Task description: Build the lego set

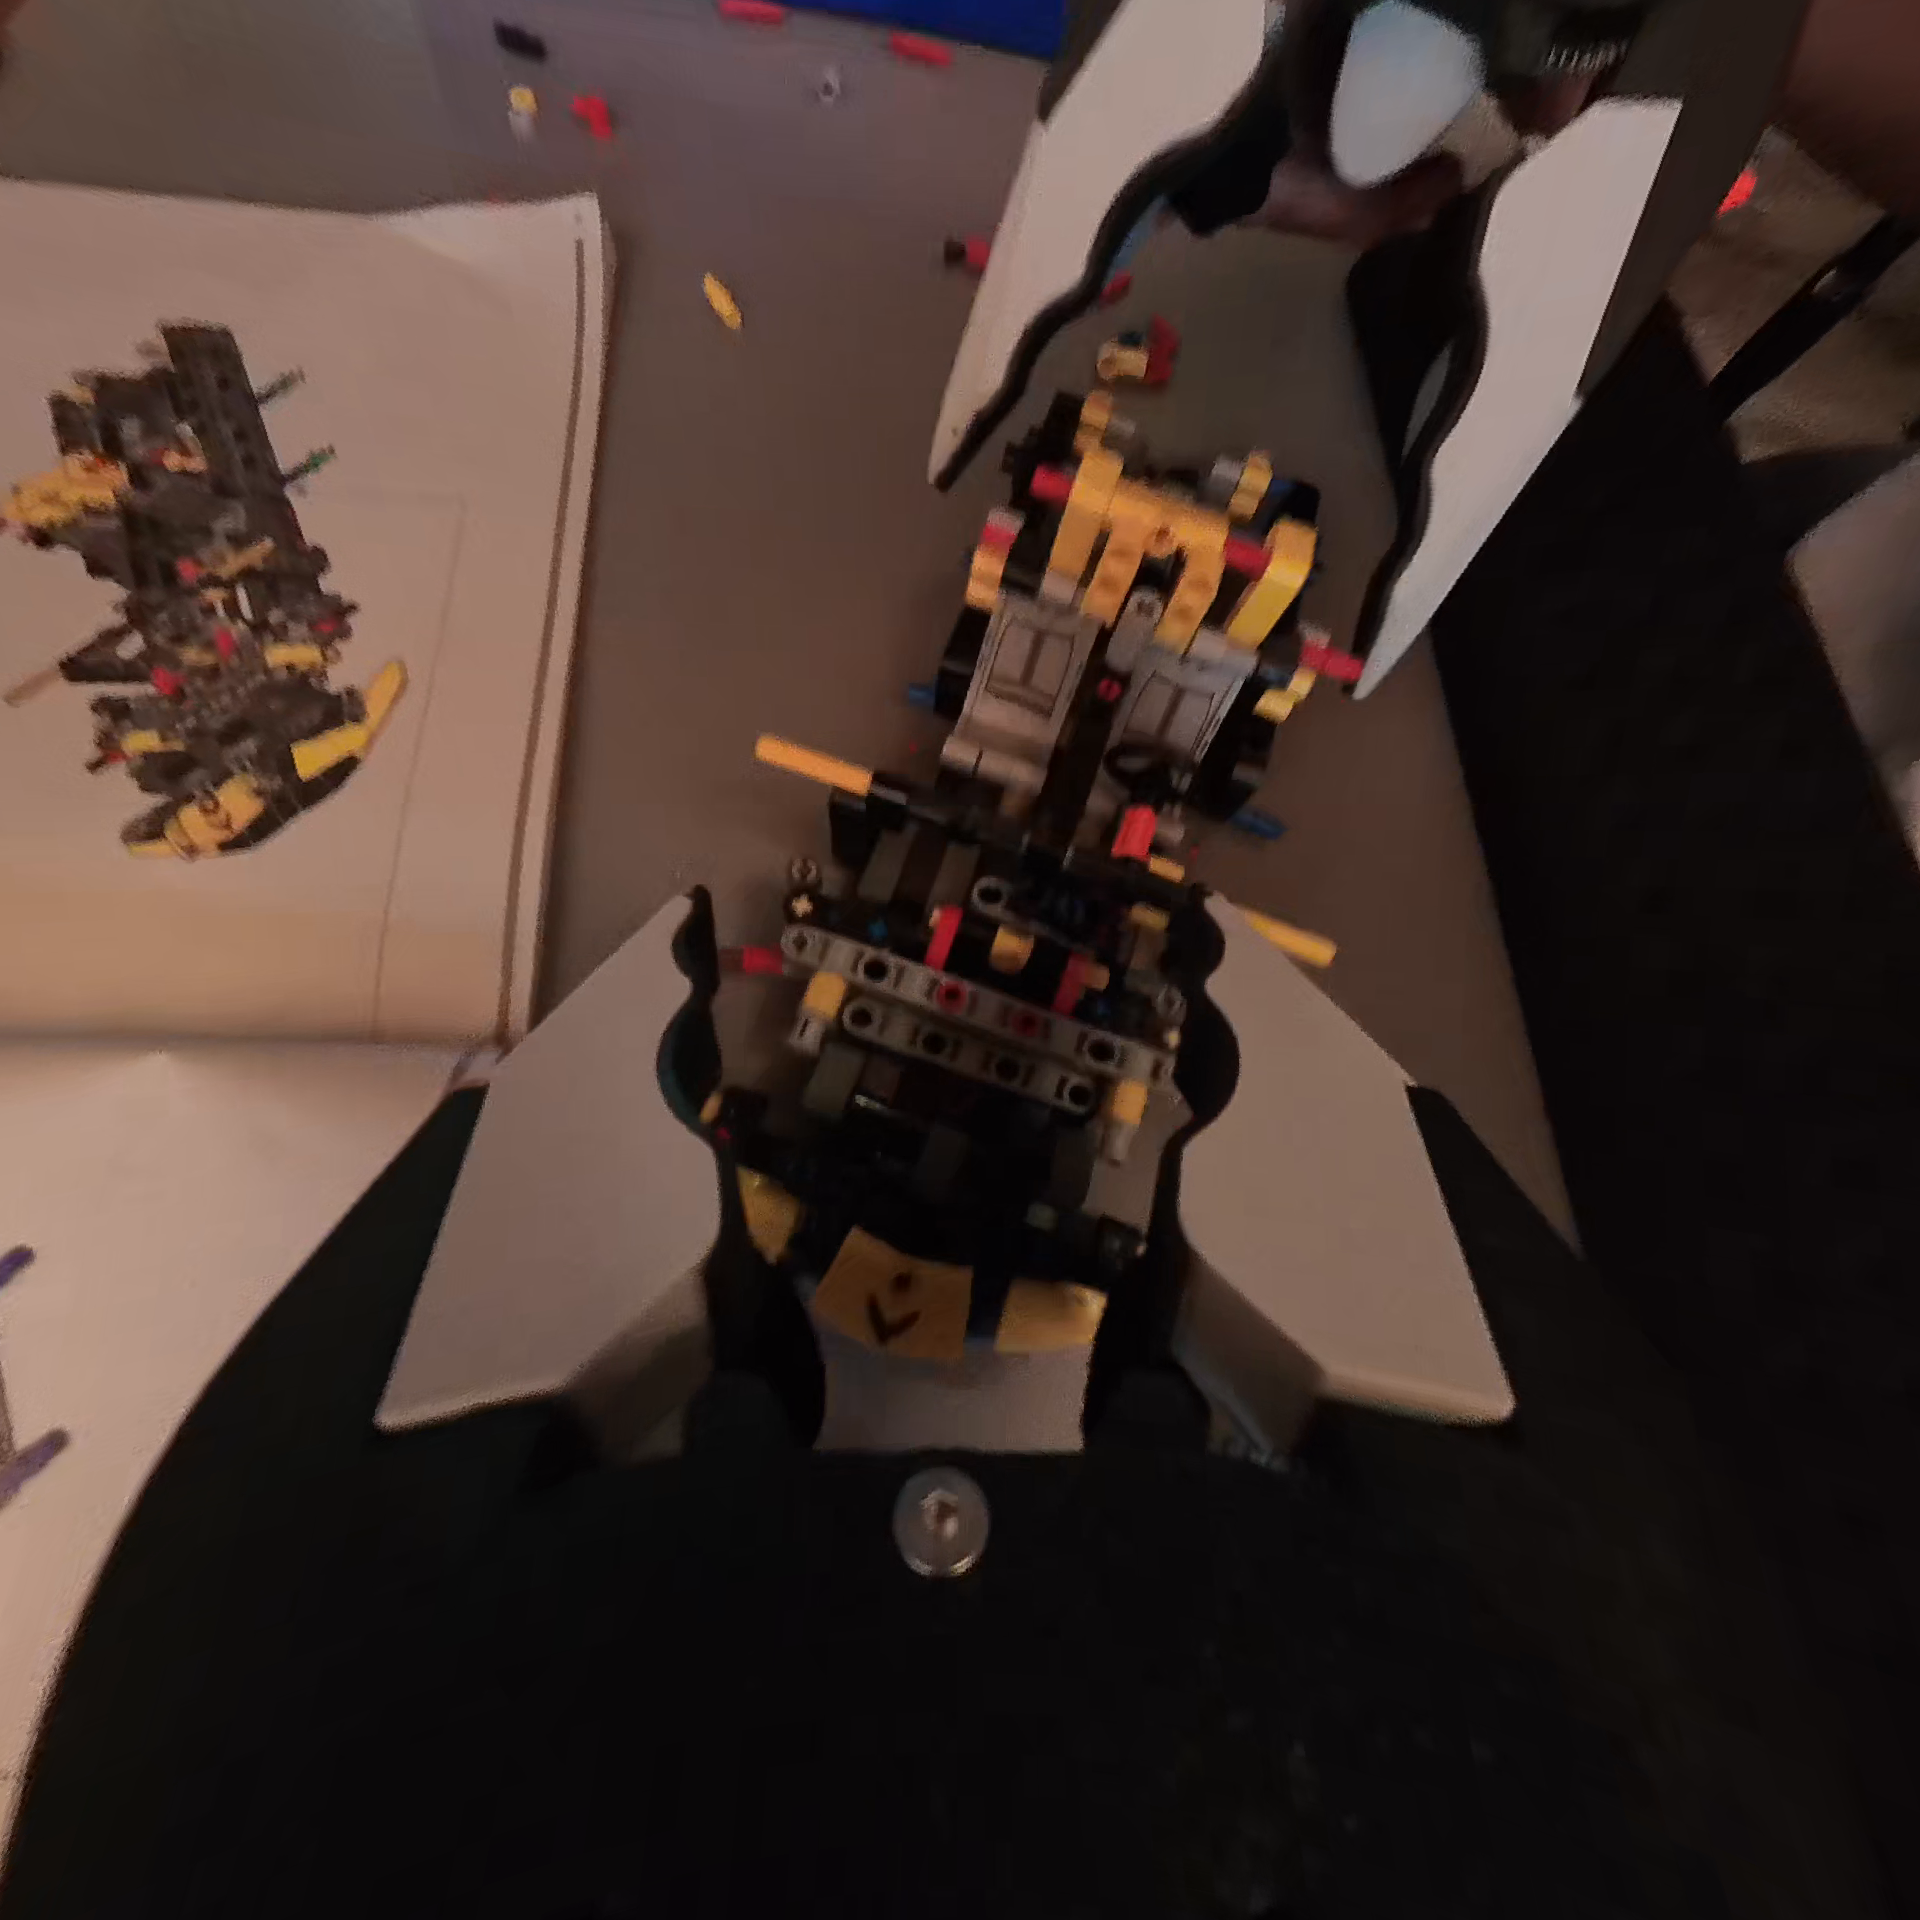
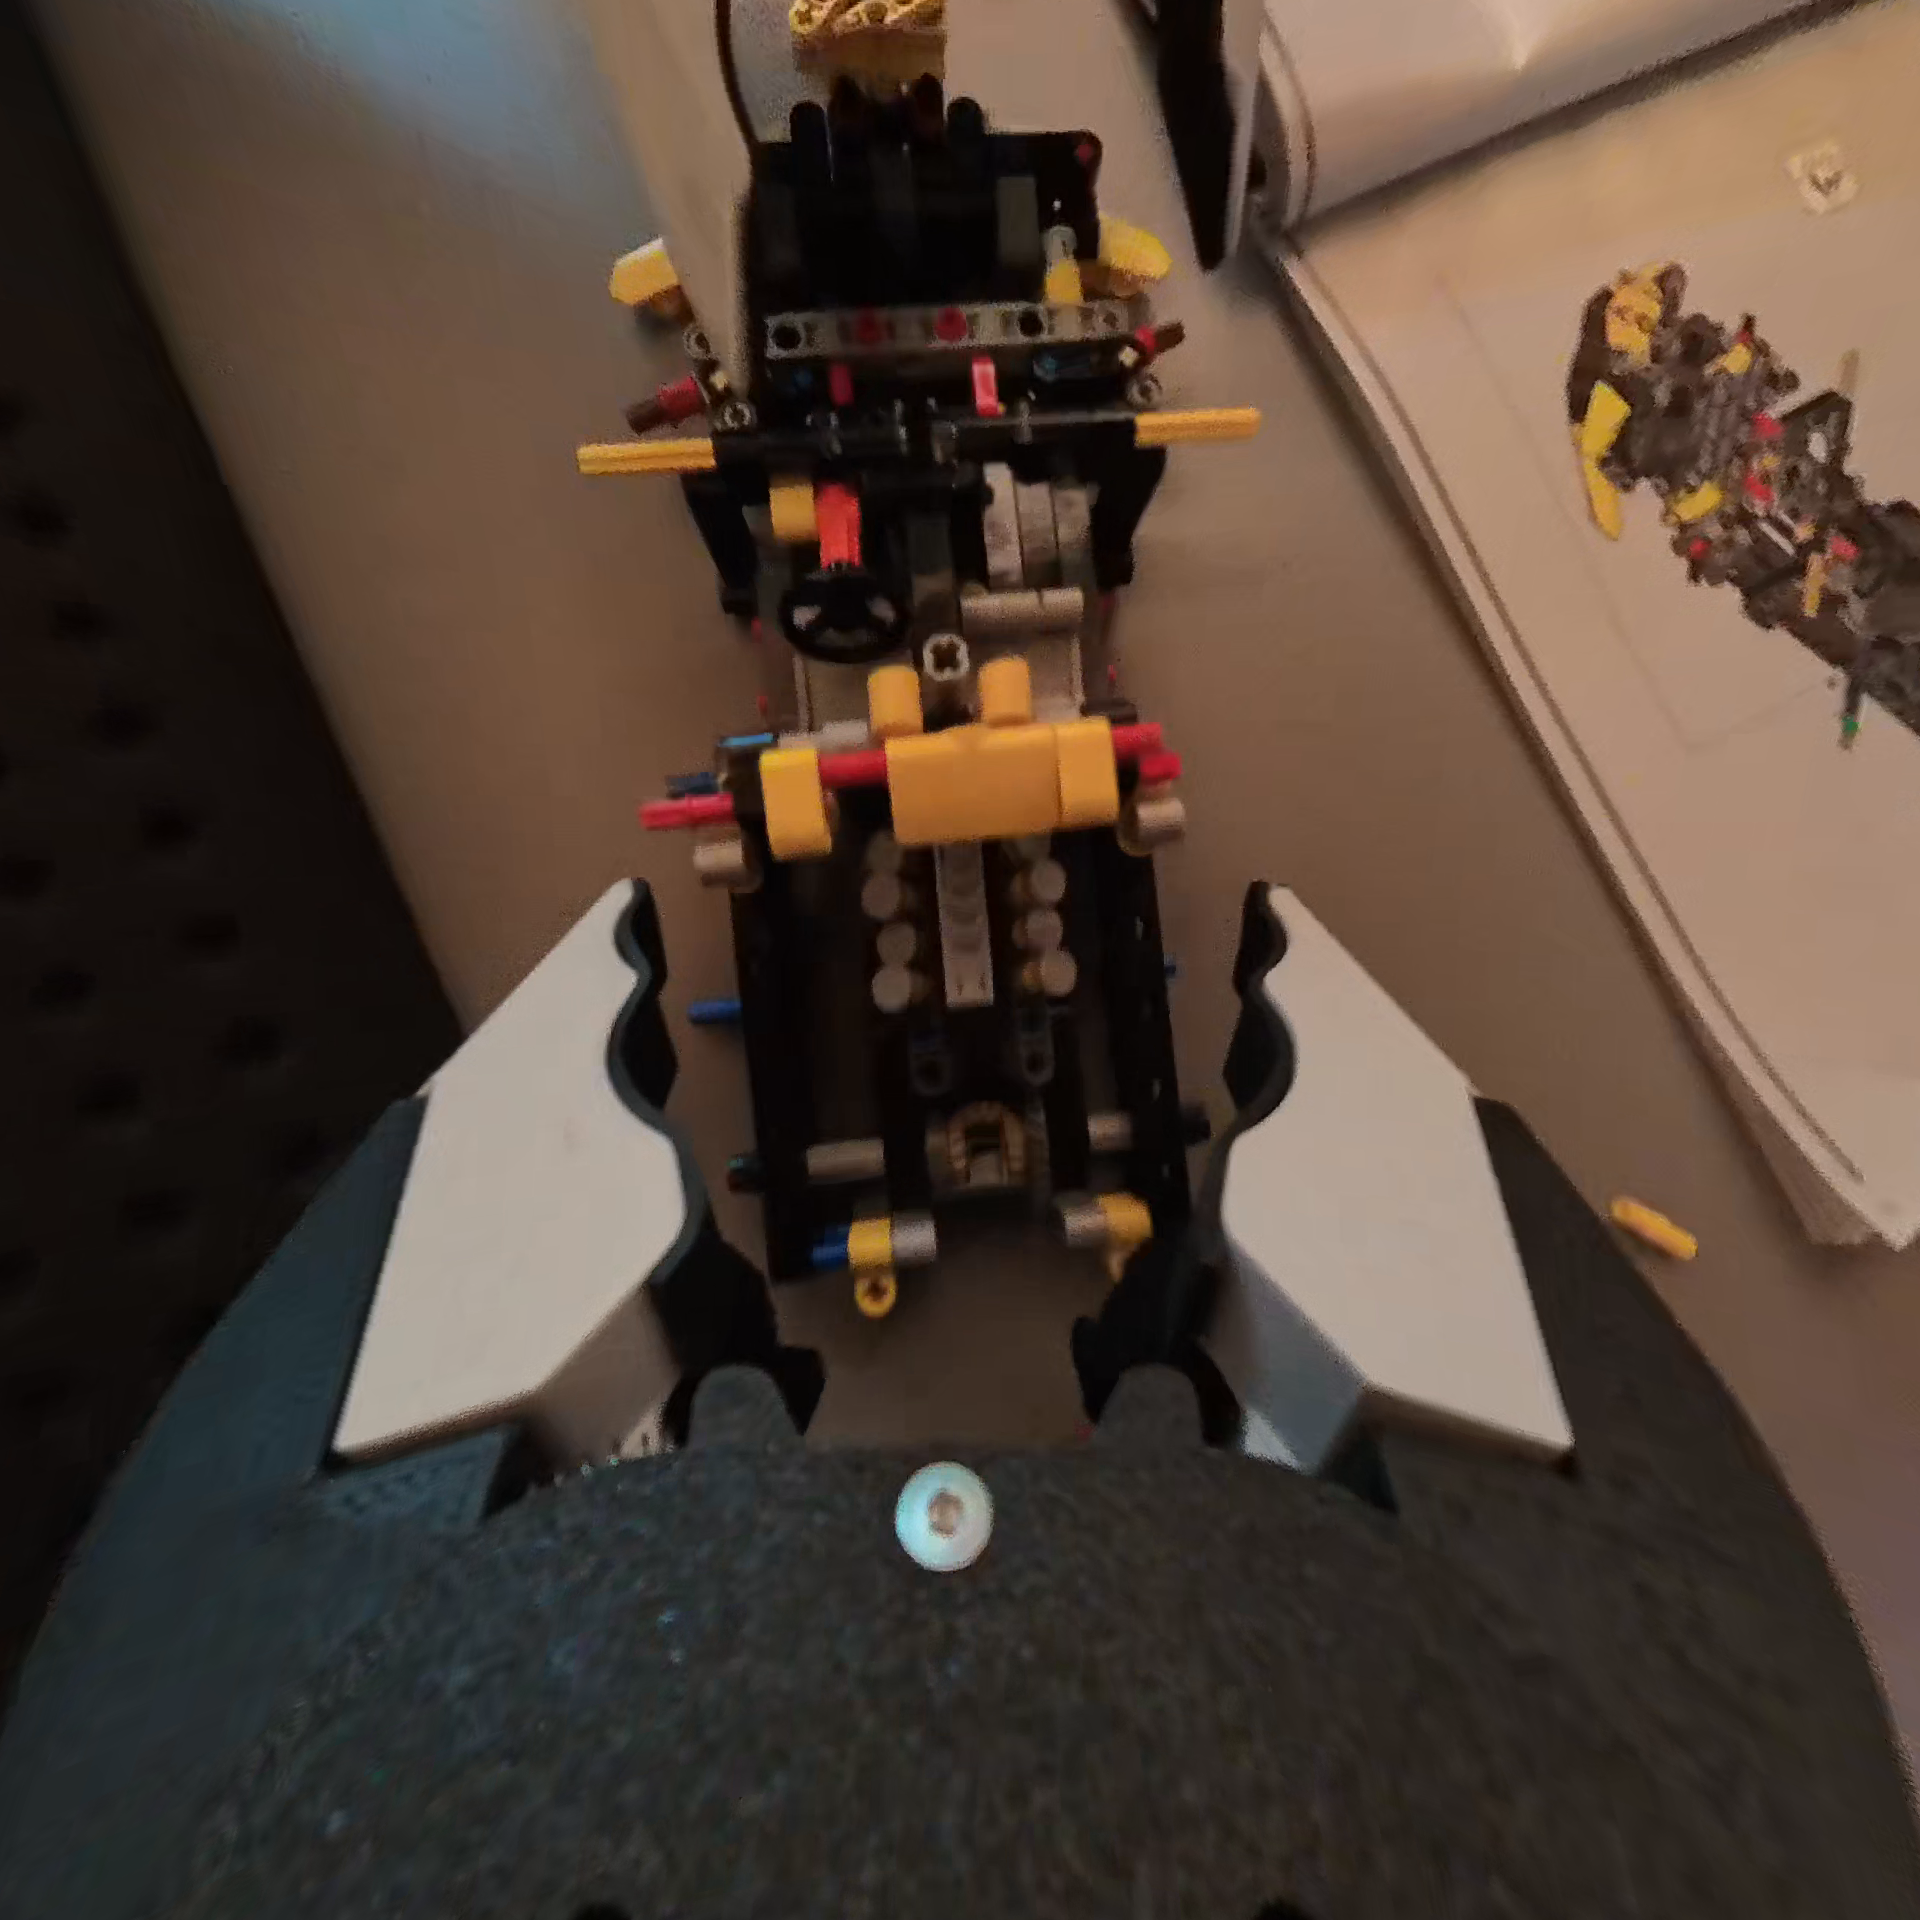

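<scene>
Here, a half-built black-and-yellow lego car [image 1: 1049,831] lies lengthwise on a grey table [image 1: 665,582], flanked at each end by a hand-held gripper. The left gripper [image 1: 951,935] clasps one end of the car, its white fingers [image 1: 582,1143] pressed against the sides at the grey holed beams. The right gripper [image 2: 951,914] stands spread around the opposite end, its fingers [image 2: 540,1143] just beside the black frame on either side; whether they touch cannot be told.

The left wrist view alone shows the right gripper from the front, beyond the car, its two fingers straddling the yellow end, with a scatter of loose red, yellow and black pieces [image 1: 592,109] on the table beyond it. An open instruction booklet [image 1: 312,623] lies left of the left gripper, its page printed with a picture of the model.

The right wrist view shows the car from the other end: a yellow block on a red axle [image 2: 997,779] just ahead of the fingertips, a small black steering wheel [image 2: 844,615] farther along, and yellow rods sticking out sideways. In this view the booklet lies to the right, with one stray yellow peg [image 2: 1652,1226] near its corner. Dark perforated matting [image 2: 156,831] runs along the left.
</scene>
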`<state>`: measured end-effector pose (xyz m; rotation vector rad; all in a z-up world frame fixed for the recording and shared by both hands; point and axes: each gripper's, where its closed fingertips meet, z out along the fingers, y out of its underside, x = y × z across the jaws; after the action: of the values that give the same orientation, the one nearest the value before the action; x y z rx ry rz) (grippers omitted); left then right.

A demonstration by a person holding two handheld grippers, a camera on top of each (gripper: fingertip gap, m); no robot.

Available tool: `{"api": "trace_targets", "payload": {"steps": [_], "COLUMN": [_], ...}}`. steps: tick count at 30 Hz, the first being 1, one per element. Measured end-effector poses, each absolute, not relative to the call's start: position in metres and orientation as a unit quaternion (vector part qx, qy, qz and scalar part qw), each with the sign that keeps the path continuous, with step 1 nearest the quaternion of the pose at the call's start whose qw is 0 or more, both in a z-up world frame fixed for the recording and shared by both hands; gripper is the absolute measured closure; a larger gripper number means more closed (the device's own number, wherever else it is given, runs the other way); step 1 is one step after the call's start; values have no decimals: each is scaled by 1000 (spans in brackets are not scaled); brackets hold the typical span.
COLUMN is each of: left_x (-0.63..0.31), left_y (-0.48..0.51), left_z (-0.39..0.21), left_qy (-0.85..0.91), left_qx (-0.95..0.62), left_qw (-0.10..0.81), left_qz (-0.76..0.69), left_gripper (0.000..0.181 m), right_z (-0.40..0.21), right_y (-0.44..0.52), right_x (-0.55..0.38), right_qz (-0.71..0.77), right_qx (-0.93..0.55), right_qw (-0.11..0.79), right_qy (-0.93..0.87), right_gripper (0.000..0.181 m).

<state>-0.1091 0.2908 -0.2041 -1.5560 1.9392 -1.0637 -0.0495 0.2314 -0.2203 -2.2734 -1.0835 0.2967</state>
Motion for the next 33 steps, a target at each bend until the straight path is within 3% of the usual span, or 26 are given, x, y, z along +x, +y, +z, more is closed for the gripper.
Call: {"api": "trace_targets", "payload": {"steps": [7,22,33], "left_x": [-114,-114,-114], "left_y": [298,297,295], "left_z": [-220,-229,-230], "left_qy": [687,683,687], "left_qx": [-575,-574,-572], "left_qw": [202,209,204], "left_qz": [-395,-401,-399], "left_gripper": [97,98,100], "right_z": [-227,-229,-228], "right_y": [242,245,244], "right_x": [-68,-67,-65], "right_qz": [124,50,39], "right_qx": [-853,-835,-834], "right_qw": [277,374,391], "right_qy": [-424,-401,-387], "right_gripper": [77,86,91]}}
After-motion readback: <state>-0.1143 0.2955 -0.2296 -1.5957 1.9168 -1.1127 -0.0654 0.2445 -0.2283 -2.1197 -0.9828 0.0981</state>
